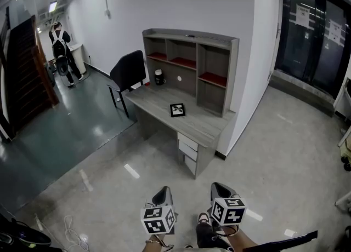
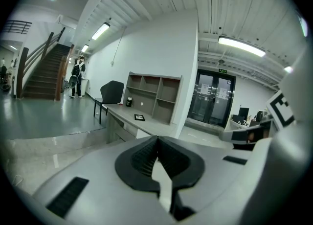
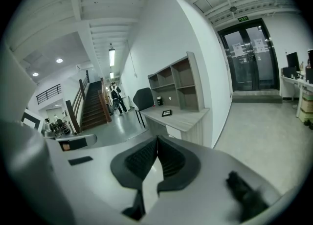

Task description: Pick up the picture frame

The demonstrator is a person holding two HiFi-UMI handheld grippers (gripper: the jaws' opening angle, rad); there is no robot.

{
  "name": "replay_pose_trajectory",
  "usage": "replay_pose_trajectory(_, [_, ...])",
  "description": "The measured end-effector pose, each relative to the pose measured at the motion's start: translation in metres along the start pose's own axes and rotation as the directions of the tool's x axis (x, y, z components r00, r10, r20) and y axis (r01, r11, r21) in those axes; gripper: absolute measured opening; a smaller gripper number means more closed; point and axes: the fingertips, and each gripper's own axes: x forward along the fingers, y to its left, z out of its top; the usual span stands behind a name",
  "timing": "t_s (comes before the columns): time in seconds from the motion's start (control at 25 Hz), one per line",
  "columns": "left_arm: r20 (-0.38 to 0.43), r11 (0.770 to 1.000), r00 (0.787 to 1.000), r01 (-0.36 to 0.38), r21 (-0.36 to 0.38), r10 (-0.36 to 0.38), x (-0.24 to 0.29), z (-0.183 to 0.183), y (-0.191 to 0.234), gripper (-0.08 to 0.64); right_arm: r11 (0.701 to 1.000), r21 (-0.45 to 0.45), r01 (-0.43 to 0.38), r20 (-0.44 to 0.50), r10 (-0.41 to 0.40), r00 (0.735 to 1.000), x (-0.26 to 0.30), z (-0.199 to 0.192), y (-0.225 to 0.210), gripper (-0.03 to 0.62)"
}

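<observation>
A small black picture frame (image 1: 177,110) lies flat on the grey desk (image 1: 164,106), in front of the shelf unit. It also shows small and far in the left gripper view, frame (image 2: 140,117), and in the right gripper view, frame (image 3: 167,113). Both grippers hang low at the bottom of the head view, well short of the desk: left gripper (image 1: 163,195), right gripper (image 1: 220,189). In their own views the left gripper (image 2: 157,138) and right gripper (image 3: 157,138) have the jaws pressed together with nothing between them.
A shelf unit (image 1: 192,67) stands on the desk's back, with a dark jar (image 1: 159,76) beside it. A black chair (image 1: 127,73) sits at the desk's far end. Drawers (image 1: 187,151) face me. A person (image 1: 60,51) stands far left near stairs. Cables (image 1: 68,229) lie on the floor.
</observation>
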Motion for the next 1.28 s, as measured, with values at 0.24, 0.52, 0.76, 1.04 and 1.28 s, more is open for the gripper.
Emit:
replay_pose_trajectory(0.24, [0.008, 1.0, 1.0, -0.009, -0.013, 0.01, 0.013, 0.008, 0.013, 0.011, 1.0, -0.006, -0.012, -0.01, 0.012, 1.0, 0.02, 0.007, 0.007, 0.032])
replay_pose_trajectory(0.52, [0.012, 1.0, 1.0, -0.018, -0.023, 0.019, 0.04, 0.018, 0.022, 0.011, 1.0, -0.012, -0.012, -0.012, 0.012, 1.0, 0.046, 0.02, 0.0, 0.032])
replay_pose_trajectory(0.76, [0.003, 0.999, 1.0, -0.021, -0.035, 0.021, 0.073, 0.023, 0.027, 0.011, 1.0, -0.014, -0.009, -0.018, 0.009, 1.0, 0.074, 0.033, -0.013, 0.032])
replay_pose_trajectory(1.04, [0.003, 0.998, 1.0, -0.027, -0.049, 0.028, 0.122, 0.04, 0.029, 0.011, 0.999, -0.031, -0.012, -0.031, 0.011, 0.999, 0.114, 0.057, -0.032, 0.032])
replay_pose_trajectory(1.28, [-0.014, 0.998, 0.999, -0.034, -0.062, 0.033, 0.163, 0.05, 0.03, 0.011, 0.999, -0.034, -0.007, -0.05, 0.006, 0.999, 0.149, 0.075, -0.053, 0.032])
